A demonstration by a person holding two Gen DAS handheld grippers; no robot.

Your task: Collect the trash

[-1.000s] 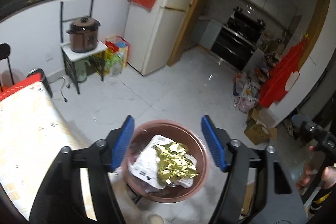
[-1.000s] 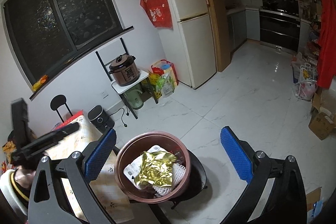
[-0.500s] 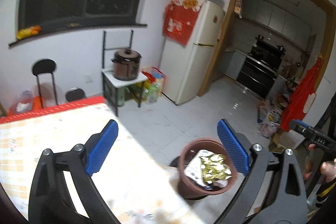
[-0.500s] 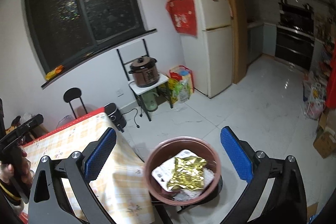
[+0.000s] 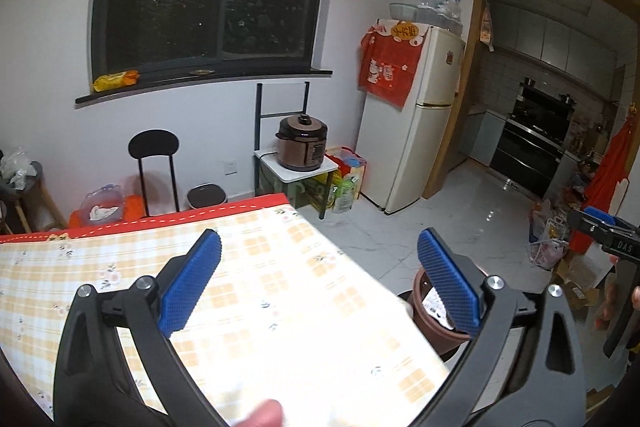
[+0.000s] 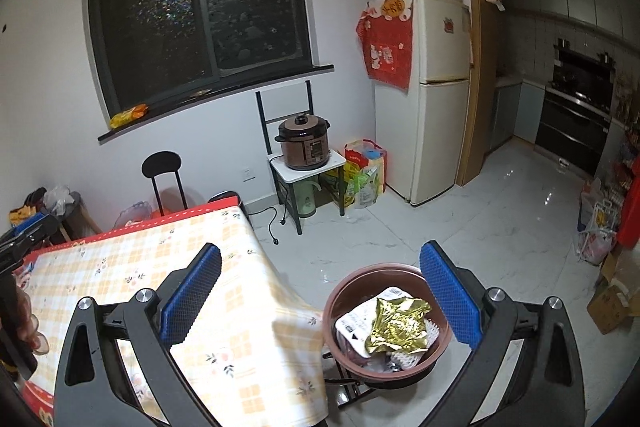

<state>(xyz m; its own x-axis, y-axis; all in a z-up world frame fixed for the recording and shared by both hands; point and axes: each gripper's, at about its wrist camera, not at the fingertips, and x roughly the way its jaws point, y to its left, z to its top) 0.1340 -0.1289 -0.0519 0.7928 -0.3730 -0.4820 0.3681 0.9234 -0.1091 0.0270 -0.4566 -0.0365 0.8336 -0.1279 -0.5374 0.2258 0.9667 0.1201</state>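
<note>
At the left of both views: table (image 5: 280,267) under a checked cloth, no litter to be seen on the stretch in view. Near edge in the left wrist view washed out by glare, so not fully readable there.

Over that cloth: left gripper (image 5: 319,235), released, jaws having just been opening and now spread wide, nothing between them.

Further right: right gripper (image 6: 321,249), likewise released and empty, jaws wide apart, framing the table corner and the bin without touching either.

Just beside the table's right-hand corner and lower than its top: brown bin (image 6: 348,291). Inside, a crumpled gold wrapper (image 6: 400,323) lying on a white packet (image 6: 356,327); more scraps underneath, too hidden to name.

Judged from this: collecting largely done, trash already in the bin, no piece held by either gripper. Left at most: a look over the hidden parts of the table and the floor nearby for strays. Whether anything remains there, cannot tell.
</note>
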